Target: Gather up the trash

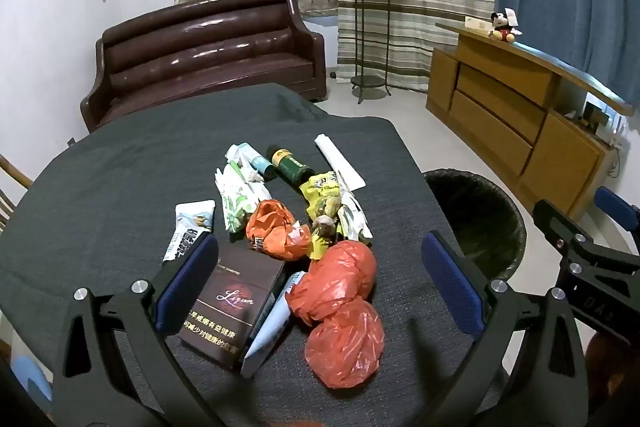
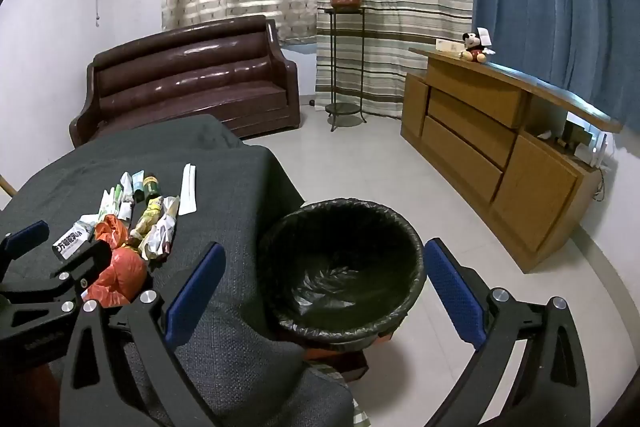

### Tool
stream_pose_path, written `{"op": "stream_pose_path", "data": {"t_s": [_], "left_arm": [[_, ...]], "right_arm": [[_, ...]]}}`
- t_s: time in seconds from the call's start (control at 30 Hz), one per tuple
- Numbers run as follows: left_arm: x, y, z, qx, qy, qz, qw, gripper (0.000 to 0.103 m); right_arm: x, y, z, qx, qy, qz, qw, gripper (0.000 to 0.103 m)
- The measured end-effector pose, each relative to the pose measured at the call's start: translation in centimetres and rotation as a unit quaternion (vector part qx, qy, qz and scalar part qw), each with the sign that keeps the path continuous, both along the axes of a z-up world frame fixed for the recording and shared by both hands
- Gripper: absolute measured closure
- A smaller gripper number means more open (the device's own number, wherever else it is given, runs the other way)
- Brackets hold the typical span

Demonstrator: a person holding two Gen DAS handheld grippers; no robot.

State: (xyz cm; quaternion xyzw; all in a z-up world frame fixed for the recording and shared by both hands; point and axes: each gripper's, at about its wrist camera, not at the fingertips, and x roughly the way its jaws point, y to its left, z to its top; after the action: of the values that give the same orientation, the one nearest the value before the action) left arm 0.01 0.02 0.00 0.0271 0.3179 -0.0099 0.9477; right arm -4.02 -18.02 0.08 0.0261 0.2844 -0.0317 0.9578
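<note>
A pile of trash lies on a table with a dark grey cloth. Nearest my open left gripper are a dark cigarette box and a crumpled red plastic bag, both between its spread fingers. Behind them lie an orange wrapper, a yellow snack bag, a green bottle, white-green wrappers and a white paper strip. A bin with a black liner stands on the floor right of the table. My right gripper is open and empty above it.
A brown leather sofa stands behind the table. A plant stand is by the striped curtains. A wooden cabinet with a Mickey toy lines the right wall. Light tiled floor lies between them.
</note>
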Motion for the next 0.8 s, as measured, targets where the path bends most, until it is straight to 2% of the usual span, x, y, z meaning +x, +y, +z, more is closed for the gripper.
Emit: {"op": "stream_pose_path", "data": {"t_s": [0.8], "left_arm": [[-0.07,0.03,0.01,0.003,0.000,0.000,1.0000,0.004]], "right_arm": [[-0.07,-0.33,0.06,0.001,0.004,-0.006,1.000,0.007]]}}
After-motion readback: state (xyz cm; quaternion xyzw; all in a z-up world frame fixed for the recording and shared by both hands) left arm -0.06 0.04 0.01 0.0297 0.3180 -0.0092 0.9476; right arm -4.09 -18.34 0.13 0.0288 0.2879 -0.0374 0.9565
